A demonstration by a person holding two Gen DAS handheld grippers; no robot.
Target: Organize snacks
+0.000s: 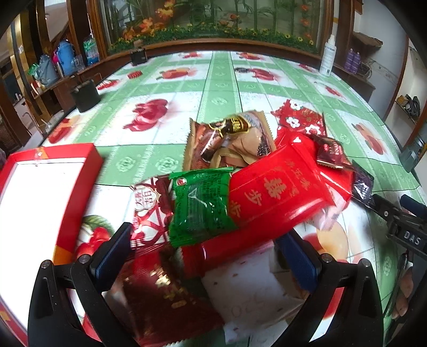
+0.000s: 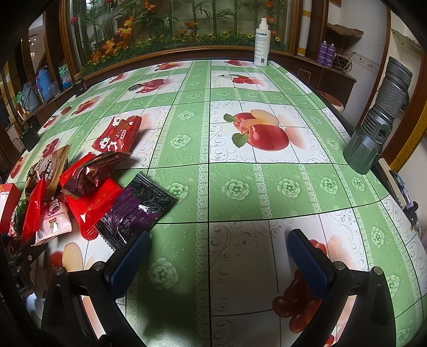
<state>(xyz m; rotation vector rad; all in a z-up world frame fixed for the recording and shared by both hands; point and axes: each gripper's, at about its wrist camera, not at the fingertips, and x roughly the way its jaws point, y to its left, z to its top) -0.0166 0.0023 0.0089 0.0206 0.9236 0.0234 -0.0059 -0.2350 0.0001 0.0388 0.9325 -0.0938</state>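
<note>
A heap of snack packets lies on the fruit-print tablecloth (image 1: 218,88). In the left wrist view a green packet (image 1: 200,208), a long red packet (image 1: 277,192), a brown packet (image 1: 229,141) and a flowered red packet (image 1: 301,120) show. My left gripper (image 1: 208,256) is open just above the near packets, its jaws wide on either side of a dark red packet (image 1: 165,299) and a white one (image 1: 256,291). A red box (image 1: 34,213) with a white inside lies at the left. My right gripper (image 2: 218,256) is open and empty over bare cloth, right of a purple packet (image 2: 136,211) and the heap (image 2: 88,186).
A white spray bottle (image 2: 261,42) stands at the table's far edge. A dark flashlight (image 2: 379,120) stands at the right edge. Two black boxes (image 1: 85,94) sit at the far left. A wooden-framed flower display (image 1: 213,21) runs behind the table.
</note>
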